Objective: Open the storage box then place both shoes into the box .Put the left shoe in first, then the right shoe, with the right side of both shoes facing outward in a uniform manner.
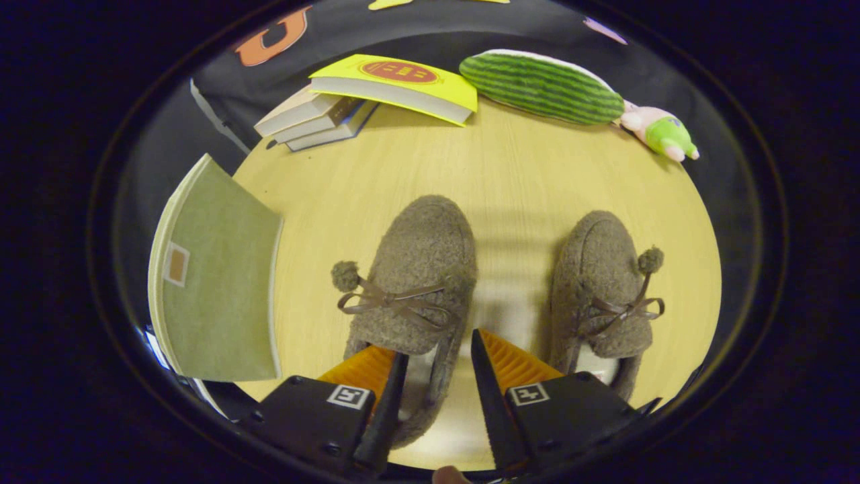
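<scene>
Two brown fuzzy shoes with bows and pom-poms stand toes away from me on the pale wooden table (510, 168). The left shoe (420, 269) is just ahead of my fingers and the right shoe (605, 282) stands apart to its right. My gripper (438, 346) is open and straddles the right wall of the left shoe's heel opening. One finger is inside on the white lining and the other is outside above the table. A gap still shows beside the inner finger. The green fabric storage box (215, 289) sits left of the left shoe with its lid down.
Beyond the shoes at the table's far edge lie a stack of books (316, 117) with a yellow book (396, 84) leaning on it, a watermelon-striped cushion (541, 84) and a pink and green plush toy (662, 133). Bare table lies between the shoes.
</scene>
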Available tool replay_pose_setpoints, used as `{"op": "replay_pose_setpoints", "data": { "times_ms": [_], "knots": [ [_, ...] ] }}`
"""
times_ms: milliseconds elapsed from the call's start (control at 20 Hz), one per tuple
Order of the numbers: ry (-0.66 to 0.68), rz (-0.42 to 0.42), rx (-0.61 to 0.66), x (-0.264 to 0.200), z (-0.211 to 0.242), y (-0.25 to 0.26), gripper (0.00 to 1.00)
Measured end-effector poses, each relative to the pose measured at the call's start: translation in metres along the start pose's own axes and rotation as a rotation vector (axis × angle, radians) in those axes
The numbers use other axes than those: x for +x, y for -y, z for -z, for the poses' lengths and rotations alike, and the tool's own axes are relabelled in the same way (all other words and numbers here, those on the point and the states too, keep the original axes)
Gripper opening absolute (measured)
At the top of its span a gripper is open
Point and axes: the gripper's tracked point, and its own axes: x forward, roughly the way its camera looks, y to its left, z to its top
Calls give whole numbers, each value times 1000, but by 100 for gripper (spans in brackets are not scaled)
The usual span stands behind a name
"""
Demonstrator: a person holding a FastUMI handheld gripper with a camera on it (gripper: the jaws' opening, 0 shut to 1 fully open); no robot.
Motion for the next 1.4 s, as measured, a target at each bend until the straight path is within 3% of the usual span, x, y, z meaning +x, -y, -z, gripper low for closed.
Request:
{"op": "replay_pose_setpoints", "data": {
  "times_ms": [100, 350, 850, 1250, 1400],
  "knots": [
    [-16, -11, 40, 2, 2, -2, 40],
    [-21, -26, 134, -6, 4, 0, 9],
    [9, -224, 275, -68, -4, -60, 6],
    [139, -388, 272, -184, -56, -172, 6],
    [164, -418, 228, -202, -62, -231, 6]
  ]
}}
